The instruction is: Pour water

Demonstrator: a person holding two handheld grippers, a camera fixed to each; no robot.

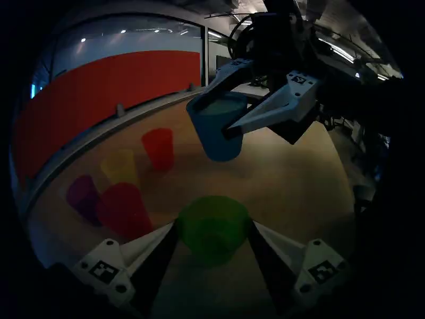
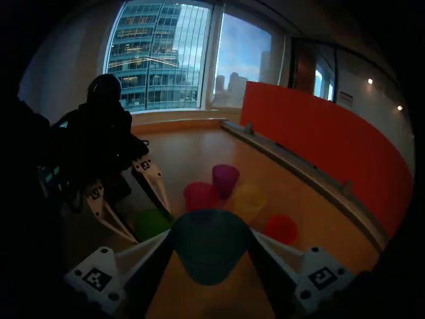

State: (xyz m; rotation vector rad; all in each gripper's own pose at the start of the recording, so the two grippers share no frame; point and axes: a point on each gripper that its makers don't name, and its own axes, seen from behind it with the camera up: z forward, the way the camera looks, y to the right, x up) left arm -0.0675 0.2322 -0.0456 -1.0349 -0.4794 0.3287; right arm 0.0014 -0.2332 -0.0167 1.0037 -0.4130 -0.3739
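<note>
Pinching a green translucent plastic cup (image 1: 212,239) between both fingers, the left gripper (image 1: 212,226) holds it upright, low by the pale wooden tabletop (image 1: 297,181). Beyond and above it, the right gripper (image 1: 212,118) clamps a blue plastic cup (image 1: 220,141) near its rim, raised off the table and slightly tilted; whether it holds water I cannot tell. Four more plastic cups stand to one side, between the held pair and the long red wall panel (image 1: 106,95): a crimson cup (image 1: 123,210) nearest the green one, a purple cup (image 1: 82,195) just beside it, a yellow cup (image 1: 120,166) behind, and a red cup (image 1: 158,148) farthest along. In the right gripper view a dark-clad person (image 2: 101,127) is behind the left gripper, before a tall window (image 2: 159,53).
</note>
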